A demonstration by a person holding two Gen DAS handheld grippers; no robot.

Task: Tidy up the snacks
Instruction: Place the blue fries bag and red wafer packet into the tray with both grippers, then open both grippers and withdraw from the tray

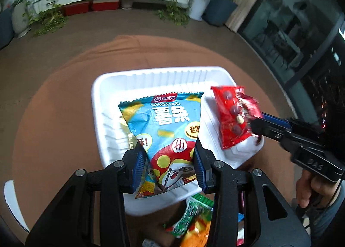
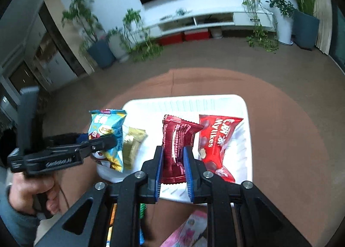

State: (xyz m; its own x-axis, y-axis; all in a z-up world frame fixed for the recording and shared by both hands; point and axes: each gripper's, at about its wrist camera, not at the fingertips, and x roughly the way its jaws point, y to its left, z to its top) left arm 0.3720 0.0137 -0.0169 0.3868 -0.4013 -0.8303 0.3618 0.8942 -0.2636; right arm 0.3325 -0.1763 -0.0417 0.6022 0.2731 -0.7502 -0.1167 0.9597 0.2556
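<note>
My left gripper (image 1: 169,150) is shut on a blue potato-stick bag (image 1: 166,122), held upright over the white tray (image 1: 151,72). From the right wrist view the same bag (image 2: 107,130) hangs at the tray's left end in the left gripper (image 2: 113,139). My right gripper (image 2: 173,150) is shut on a dark red ribbed packet (image 2: 176,139) above the tray (image 2: 185,98). In the left wrist view, the right gripper (image 1: 255,121) and its blurred packet (image 1: 250,104) are at the tray's right side. A red Mylikes bag (image 2: 217,145) and a gold packet (image 2: 132,143) lie in the tray.
The tray sits on a round table with a brown cloth (image 1: 64,100). Loose green and orange snack packets (image 1: 194,216) and a pink packet (image 2: 189,229) lie on the near side. A hand (image 2: 32,191) grips each tool. Potted plants and a white shelf stand far behind.
</note>
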